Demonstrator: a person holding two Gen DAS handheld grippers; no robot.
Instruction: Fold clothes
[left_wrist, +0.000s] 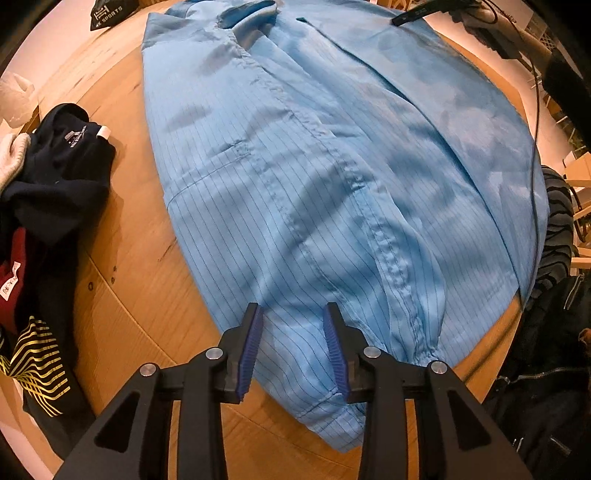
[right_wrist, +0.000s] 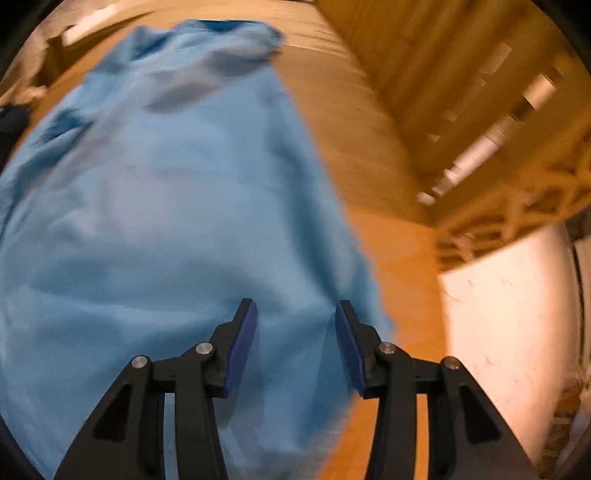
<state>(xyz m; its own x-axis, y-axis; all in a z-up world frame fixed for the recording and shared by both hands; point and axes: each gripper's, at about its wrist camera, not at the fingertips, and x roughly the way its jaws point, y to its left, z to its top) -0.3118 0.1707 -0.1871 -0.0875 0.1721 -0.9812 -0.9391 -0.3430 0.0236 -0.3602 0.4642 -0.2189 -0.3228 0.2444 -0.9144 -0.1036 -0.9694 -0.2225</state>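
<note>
A light blue pinstriped garment (left_wrist: 314, 155) lies spread flat on the wooden table (left_wrist: 122, 288), collar at the far end. A folded-in sleeve runs down its front to an elastic cuff (left_wrist: 424, 350). My left gripper (left_wrist: 293, 314) is open, its blue pads just above the garment's near end, holding nothing. In the right wrist view the same garment (right_wrist: 166, 221) is blurred by motion. My right gripper (right_wrist: 295, 310) is open above the garment's near right edge, holding nothing.
A pile of dark clothes (left_wrist: 48, 206) with a maroon piece and yellow-lined print lies at the table's left. A black bag (left_wrist: 546, 387) sits at the right. A black cable (left_wrist: 535, 155) runs along the garment's right side. Wooden lattice furniture (right_wrist: 498, 206) stands beyond the table's right edge.
</note>
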